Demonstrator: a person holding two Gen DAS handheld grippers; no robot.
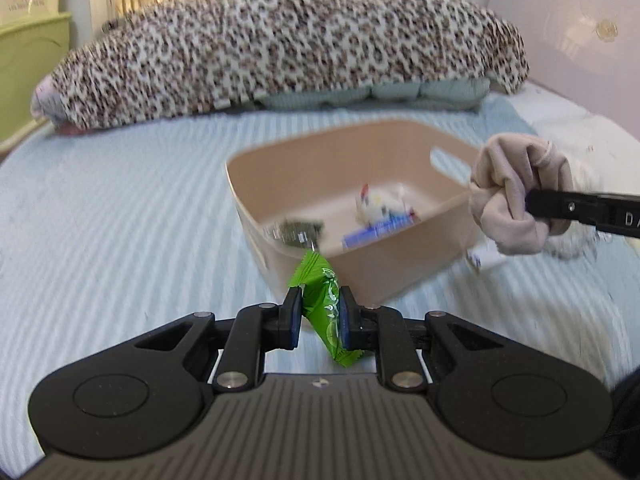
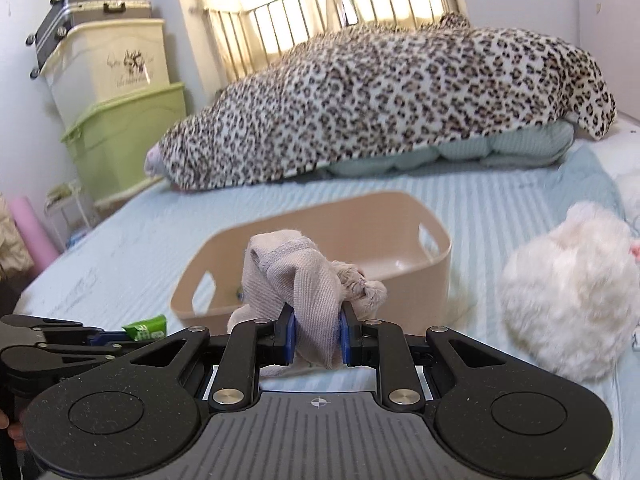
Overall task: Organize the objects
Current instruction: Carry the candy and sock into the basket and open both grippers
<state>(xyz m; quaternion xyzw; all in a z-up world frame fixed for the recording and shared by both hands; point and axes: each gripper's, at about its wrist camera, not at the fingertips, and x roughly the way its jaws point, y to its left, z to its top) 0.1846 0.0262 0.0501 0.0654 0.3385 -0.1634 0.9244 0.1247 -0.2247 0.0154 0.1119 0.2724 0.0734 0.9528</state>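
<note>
1. While we hold both tools over the bed (image 1: 100,208), our left tool (image 1: 320,318) points forward and level toward the near wall of the beige bin (image 1: 280,216), its blue pads pressed onto a green snack packet (image 1: 326,304). The packet stands on end between the pads, its crimped top reaching the bin's near rim.
2. Seen from the right wrist view, that same left tool (image 2: 120,336) lies at the lower left, with a corner of the green packet (image 2: 146,330) showing just beside the bin's (image 2: 420,280) left end.
3. Inside the bin we see a dark foil sachet (image 1: 298,230), a blue and white tube (image 1: 378,232) and a white wrapped item (image 1: 380,202), all blurred.
4. Our right tool (image 2: 318,336) is also level and aimed at the bin, pinching a bunched beige sock (image 2: 308,280) between its pads; the cloth bulges above the fingers and hangs below them.
5. From the left wrist view, the right tool (image 1: 532,204) reaches in sideways from the right edge, and the sock (image 1: 516,196) sits at the bin's right corner, at rim height.
6. Another small white and blue packet (image 1: 486,258) lies on the bed just beside the bin's right wall, under the sock.
7. Farther right, a fluffy white plush toy (image 2: 568,300) rests on the bed, apart from the bin.
8. Behind everything lies a leopard-print blanket (image 2: 392,108) over pale green bedding.
</note>
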